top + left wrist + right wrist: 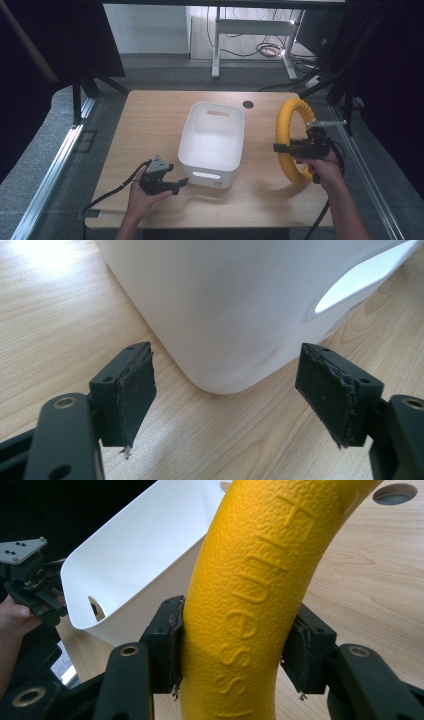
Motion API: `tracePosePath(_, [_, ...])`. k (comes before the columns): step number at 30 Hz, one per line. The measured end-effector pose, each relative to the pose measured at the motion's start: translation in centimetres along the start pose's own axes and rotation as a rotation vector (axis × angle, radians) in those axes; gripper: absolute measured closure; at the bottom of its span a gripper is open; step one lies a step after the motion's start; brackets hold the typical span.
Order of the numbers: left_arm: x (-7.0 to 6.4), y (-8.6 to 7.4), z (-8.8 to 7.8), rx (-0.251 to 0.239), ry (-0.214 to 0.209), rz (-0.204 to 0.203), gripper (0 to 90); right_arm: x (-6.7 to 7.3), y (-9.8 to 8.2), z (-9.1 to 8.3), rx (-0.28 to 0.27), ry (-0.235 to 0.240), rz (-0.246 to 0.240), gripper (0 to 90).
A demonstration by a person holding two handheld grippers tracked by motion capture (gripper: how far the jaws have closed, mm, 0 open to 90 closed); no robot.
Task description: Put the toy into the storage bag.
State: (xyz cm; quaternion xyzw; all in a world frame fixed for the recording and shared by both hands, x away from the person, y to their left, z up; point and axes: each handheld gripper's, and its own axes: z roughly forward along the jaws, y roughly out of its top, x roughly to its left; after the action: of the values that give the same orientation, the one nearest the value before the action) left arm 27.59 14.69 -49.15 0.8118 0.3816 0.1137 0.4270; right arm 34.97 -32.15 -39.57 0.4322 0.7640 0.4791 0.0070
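Standing right of the white bin (212,137), the yellow ring (290,140) is clamped by the right gripper (235,645); the left gripper (225,385), fingers apart, is held near the bin's corner.

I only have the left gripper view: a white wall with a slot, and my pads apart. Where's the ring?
Observer: The yellow ring stands upright right of the white bin, clamped in the right gripper.
Operator: Anything in the bin?
Observer: Nothing lies in it in the high view.
Operator: And my left gripper?
Observer: The left gripper sits open at the bin's near left corner, short of the wall.
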Motion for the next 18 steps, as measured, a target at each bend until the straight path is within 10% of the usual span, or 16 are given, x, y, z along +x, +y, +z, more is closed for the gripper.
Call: tracePosePath(18, [0.0,0.0,0.0,0.001,-0.001,0.0,23.9,-0.1,0.3,-1.0,-0.072,0.016,0.002,48.6])
